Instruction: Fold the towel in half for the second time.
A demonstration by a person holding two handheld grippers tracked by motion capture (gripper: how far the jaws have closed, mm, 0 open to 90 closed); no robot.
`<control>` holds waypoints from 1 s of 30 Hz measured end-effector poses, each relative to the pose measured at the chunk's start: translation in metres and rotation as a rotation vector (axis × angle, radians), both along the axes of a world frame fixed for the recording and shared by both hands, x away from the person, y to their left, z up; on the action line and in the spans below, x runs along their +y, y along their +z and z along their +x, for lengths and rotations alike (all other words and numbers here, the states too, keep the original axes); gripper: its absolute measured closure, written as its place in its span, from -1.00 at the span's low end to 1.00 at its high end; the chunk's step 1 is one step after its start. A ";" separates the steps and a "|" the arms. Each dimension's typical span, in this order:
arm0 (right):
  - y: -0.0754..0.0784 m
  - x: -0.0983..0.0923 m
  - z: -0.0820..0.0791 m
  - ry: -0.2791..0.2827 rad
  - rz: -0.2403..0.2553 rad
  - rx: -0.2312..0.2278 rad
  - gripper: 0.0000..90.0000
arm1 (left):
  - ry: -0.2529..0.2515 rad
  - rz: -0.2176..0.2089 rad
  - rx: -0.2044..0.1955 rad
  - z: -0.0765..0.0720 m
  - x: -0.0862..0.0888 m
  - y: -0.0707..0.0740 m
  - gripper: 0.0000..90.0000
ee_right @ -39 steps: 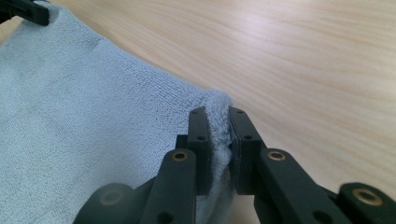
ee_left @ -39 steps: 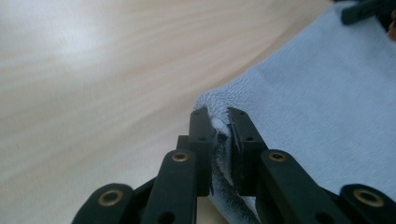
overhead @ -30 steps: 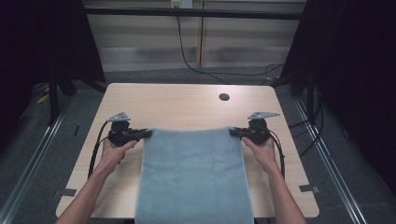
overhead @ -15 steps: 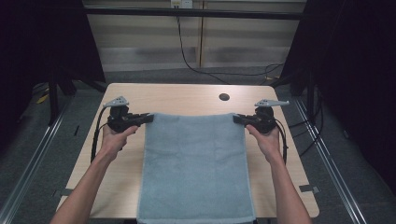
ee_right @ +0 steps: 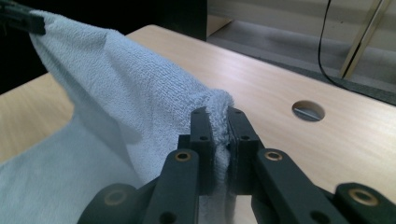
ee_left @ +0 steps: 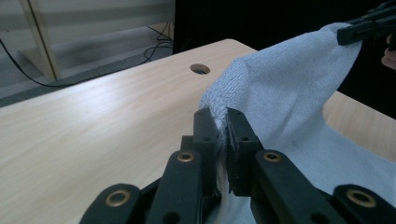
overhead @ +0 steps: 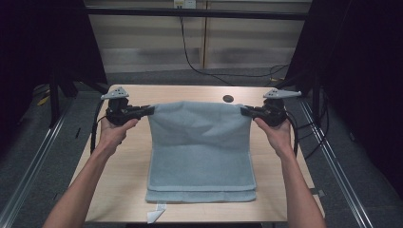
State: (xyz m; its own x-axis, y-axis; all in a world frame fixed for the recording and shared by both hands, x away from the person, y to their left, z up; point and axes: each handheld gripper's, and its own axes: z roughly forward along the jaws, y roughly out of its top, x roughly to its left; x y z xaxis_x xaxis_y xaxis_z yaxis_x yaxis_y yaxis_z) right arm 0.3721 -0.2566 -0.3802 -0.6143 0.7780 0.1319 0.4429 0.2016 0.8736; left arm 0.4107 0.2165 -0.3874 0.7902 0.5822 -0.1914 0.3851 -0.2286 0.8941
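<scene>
Left gripper [overhead: 151,110] is pinching the towel [overhead: 202,142] at one far corner, right gripper [overhead: 243,111] is clamping the other, both jaws tight on cloth. Far edge is hanging lifted above the table [overhead: 119,180], near edge is lying doubled on it, short of the cable hole [overhead: 228,99]. Keeping both corners level and taut is mattering most, so the fold is landing square on the near edge.

This looks like a lab or recording studio rather than a home. A plain pale wooden tabletop [overhead: 190,95] with a round cable hole [overhead: 228,99] at about 1 o'clock stands on grey carpet, flanked at 9 and 3 o'clock by black curtains [overhead: 43,42] and metal floor rails [overhead: 33,161]. At 12 o'clock, a black cable [overhead: 190,52] trails down a bare panelled wall [overhead: 157,38].
</scene>
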 end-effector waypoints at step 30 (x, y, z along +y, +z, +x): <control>-0.072 -0.007 -0.141 0.129 -0.031 0.084 0.75 | -0.163 0.055 0.109 -0.126 0.017 -0.076 0.83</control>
